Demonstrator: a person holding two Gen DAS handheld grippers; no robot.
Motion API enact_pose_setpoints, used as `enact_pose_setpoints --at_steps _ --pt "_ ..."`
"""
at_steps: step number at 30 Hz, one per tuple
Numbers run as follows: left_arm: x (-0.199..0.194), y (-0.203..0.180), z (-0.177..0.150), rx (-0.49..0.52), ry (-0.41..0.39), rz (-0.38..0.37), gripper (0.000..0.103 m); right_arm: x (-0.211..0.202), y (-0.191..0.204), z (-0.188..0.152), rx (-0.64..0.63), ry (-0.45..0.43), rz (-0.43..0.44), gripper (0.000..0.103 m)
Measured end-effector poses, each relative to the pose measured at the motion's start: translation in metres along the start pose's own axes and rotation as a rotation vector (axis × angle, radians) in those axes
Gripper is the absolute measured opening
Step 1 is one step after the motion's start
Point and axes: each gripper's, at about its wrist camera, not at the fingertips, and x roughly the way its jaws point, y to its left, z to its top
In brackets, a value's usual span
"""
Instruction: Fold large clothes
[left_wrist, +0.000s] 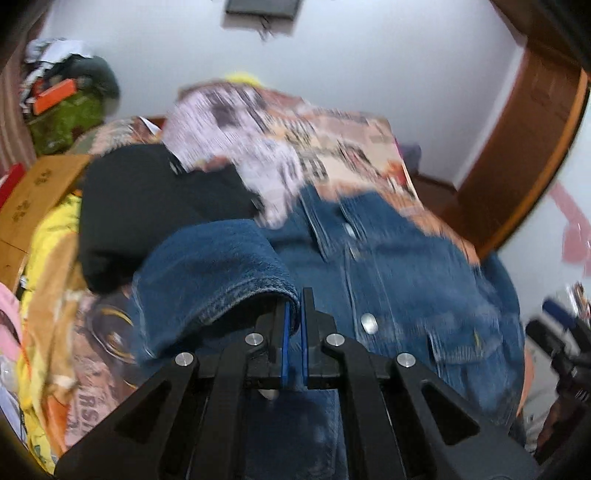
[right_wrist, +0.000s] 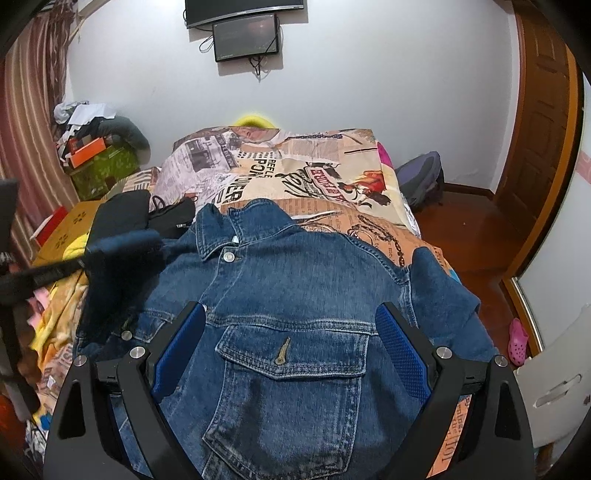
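A blue denim jacket (right_wrist: 295, 302) lies front up on the bed, collar toward the far wall. My left gripper (left_wrist: 294, 314) is shut on the jacket's left sleeve (left_wrist: 214, 269) and holds it lifted over the jacket's left side; that view is blurred. In the right wrist view the lifted sleeve (right_wrist: 125, 243) and the left gripper's body (right_wrist: 40, 277) show at the left. My right gripper (right_wrist: 291, 332) is open and empty, its blue pads (right_wrist: 402, 354) spread over the chest pocket (right_wrist: 291, 354). The right sleeve (right_wrist: 439, 295) lies folded at the jacket's right edge.
The bed has a newspaper-print cover (right_wrist: 314, 173). Black clothes (right_wrist: 147, 214) lie at the jacket's upper left. Cardboard boxes (right_wrist: 70, 221) and a green box (right_wrist: 99, 166) stand at the left. A wooden door (right_wrist: 543, 129), a backpack (right_wrist: 421, 181) and bare floor are at the right.
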Motion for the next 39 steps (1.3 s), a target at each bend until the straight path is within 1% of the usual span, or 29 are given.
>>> enact_pose_setpoints --at_steps 4,8,9,10,11,12,13,15,16,17,20,23,26,28,30,35,39 --pt "0.021 -0.015 -0.025 0.054 0.091 -0.012 0.003 0.001 0.001 -0.002 -0.008 0.01 -0.001 0.092" --pt "0.033 -0.021 -0.042 0.079 0.154 -0.019 0.004 0.002 0.003 -0.003 -0.011 0.018 0.0 0.092" --pt "0.037 -0.021 -0.045 0.078 0.175 -0.021 0.005 0.002 0.003 -0.003 -0.012 0.019 0.001 0.092" --pt "0.039 -0.021 -0.048 0.074 0.198 -0.031 0.009 0.003 0.003 -0.004 -0.015 0.02 0.001 0.092" --pt "0.041 -0.02 -0.049 0.073 0.215 -0.038 0.013 0.003 0.004 -0.004 -0.016 0.022 0.001 0.092" --pt "0.04 -0.02 -0.051 0.077 0.22 -0.039 0.014 0.003 0.005 -0.004 -0.021 0.025 0.003 0.092" --pt "0.038 -0.02 -0.053 0.084 0.216 -0.041 0.017 0.004 0.006 -0.003 -0.024 0.028 0.008 0.092" --pt "0.03 -0.02 -0.055 0.105 0.206 -0.038 0.025 0.003 0.008 -0.001 -0.03 0.027 0.019 0.092" --pt "0.025 -0.019 -0.055 0.115 0.194 -0.031 0.034 0.002 0.009 0.0 -0.033 0.026 0.02 0.092" --pt "0.017 -0.018 -0.055 0.125 0.172 -0.022 0.042 0.002 0.011 0.002 -0.041 0.023 0.022 0.092" --pt "-0.001 -0.01 -0.049 0.142 0.114 0.014 0.052 0.001 0.018 0.008 -0.059 0.01 0.036 0.092" --pt "-0.023 0.007 -0.041 0.126 0.05 0.053 0.055 0.001 0.026 0.016 -0.074 -0.002 0.07 0.092" --pt "-0.042 0.033 -0.034 0.068 -0.001 0.071 0.056 0.003 0.039 0.027 -0.093 -0.018 0.104 0.092" --pt "-0.054 0.053 -0.031 0.026 -0.037 0.103 0.057 0.006 0.052 0.035 -0.124 -0.028 0.116 0.092" --pt "-0.063 0.075 -0.029 -0.009 -0.066 0.153 0.057 0.01 0.068 0.041 -0.169 -0.033 0.13 0.092" --pt "-0.072 0.115 -0.036 -0.064 -0.083 0.247 0.058 0.027 0.117 0.045 -0.307 -0.003 0.192 0.092" --pt "-0.073 0.142 -0.046 -0.115 -0.068 0.271 0.058 0.051 0.163 0.035 -0.436 0.062 0.272 0.092"
